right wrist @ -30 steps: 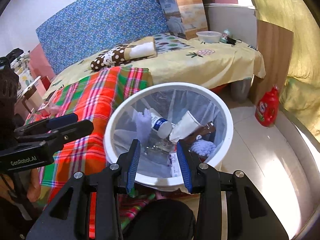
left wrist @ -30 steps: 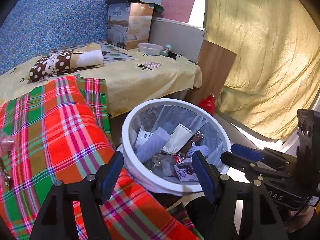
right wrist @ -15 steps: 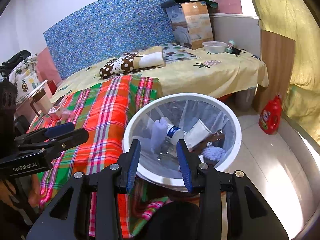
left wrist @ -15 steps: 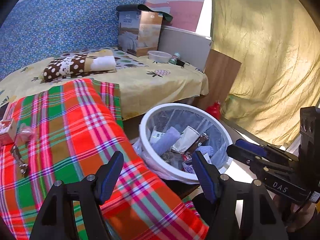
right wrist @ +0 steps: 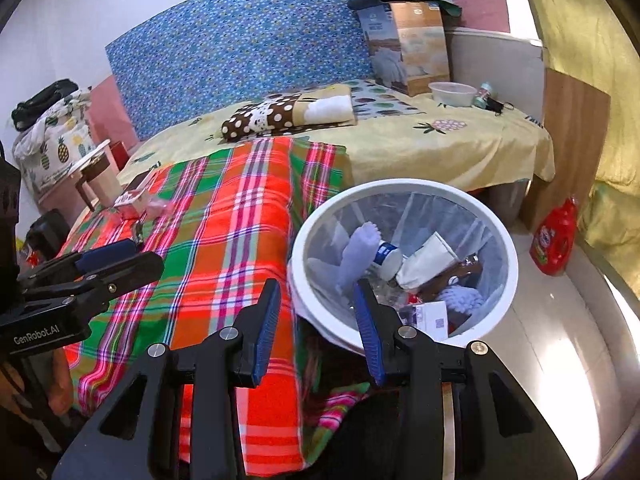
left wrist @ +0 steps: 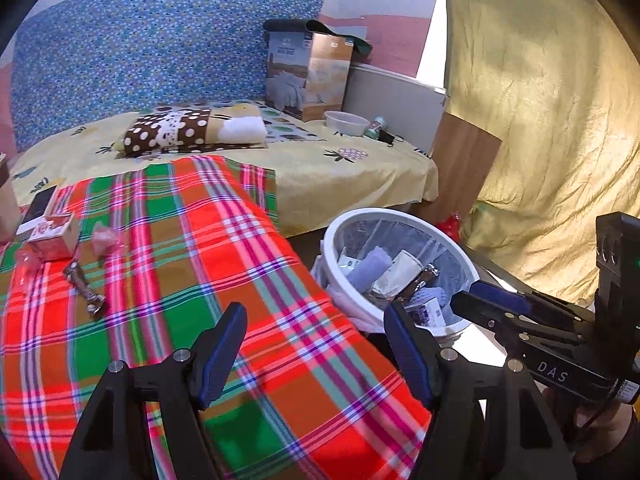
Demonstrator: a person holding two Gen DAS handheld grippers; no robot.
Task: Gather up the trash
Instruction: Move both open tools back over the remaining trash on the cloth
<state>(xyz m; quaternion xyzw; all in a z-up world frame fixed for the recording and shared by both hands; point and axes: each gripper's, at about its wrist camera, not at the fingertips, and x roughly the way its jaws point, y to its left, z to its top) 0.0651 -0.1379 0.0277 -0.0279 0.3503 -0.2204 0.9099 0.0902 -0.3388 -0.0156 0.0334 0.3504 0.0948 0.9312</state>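
Left gripper (left wrist: 316, 344) is being held spread and empty over the plaid blanket (left wrist: 168, 240). Right gripper (right wrist: 316, 320) is being held spread, empty, beside the white trash bin (right wrist: 404, 190). A wrapper (left wrist: 84, 288) is being left lying on the blanket.

My tongs are matt black plastic with ribbed blue rubbery pads (left wrist: 219, 354) and small shiny metal screws. Below them the plaid blanket (left wrist: 168, 264) is soft woven cloth. The trash bin (right wrist: 404, 190) has a smooth glossy white plastic rim and a thin, crinkled translucent liner. The floor (right wrist: 560, 344) is polished, reflective tile. The curtain (left wrist: 552, 112) is wrinkled yellow fabric, the side panel (right wrist: 572, 140) wood-grain laminate, the box (right wrist: 412, 44) printed cardboard
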